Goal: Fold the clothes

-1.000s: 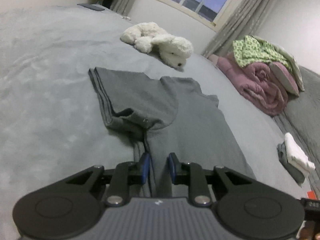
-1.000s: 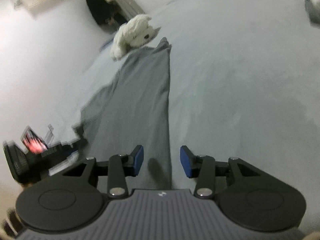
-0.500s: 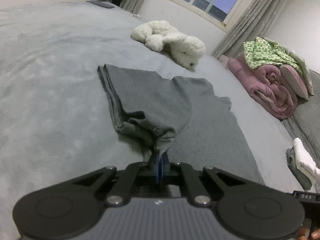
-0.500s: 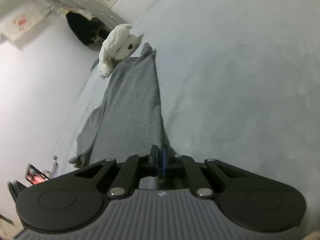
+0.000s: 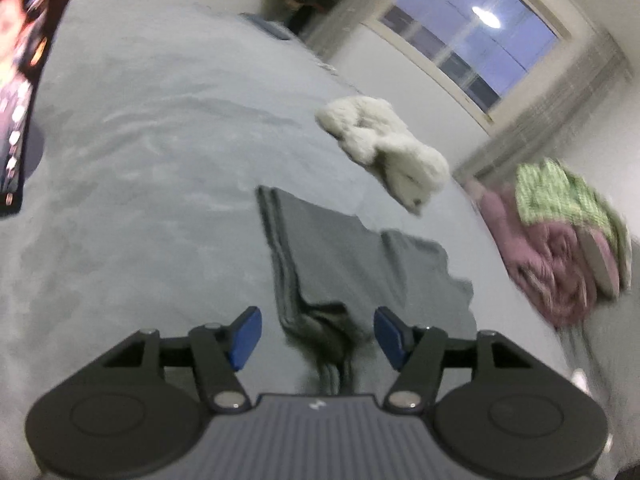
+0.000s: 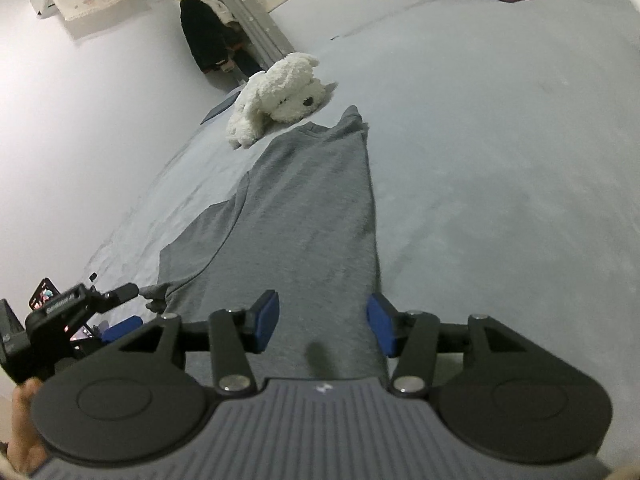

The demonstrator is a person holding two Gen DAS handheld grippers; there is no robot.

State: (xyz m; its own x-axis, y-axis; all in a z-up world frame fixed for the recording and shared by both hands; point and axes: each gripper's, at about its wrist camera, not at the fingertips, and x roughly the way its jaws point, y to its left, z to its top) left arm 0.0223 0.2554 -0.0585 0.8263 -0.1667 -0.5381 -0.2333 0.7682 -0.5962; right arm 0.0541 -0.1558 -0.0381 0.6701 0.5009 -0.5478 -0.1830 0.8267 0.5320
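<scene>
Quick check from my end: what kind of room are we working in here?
Most likely a bedroom: the grey shirt lies on a wide grey bed surface, with a white plush dog and rolled pink bedding near a curtained window.

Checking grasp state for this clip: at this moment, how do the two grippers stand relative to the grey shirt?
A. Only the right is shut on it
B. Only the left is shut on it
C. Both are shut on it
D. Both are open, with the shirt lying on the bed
D: the left gripper and right gripper both show blue pads spread apart, and the grey shirt lies on the bed.
</scene>
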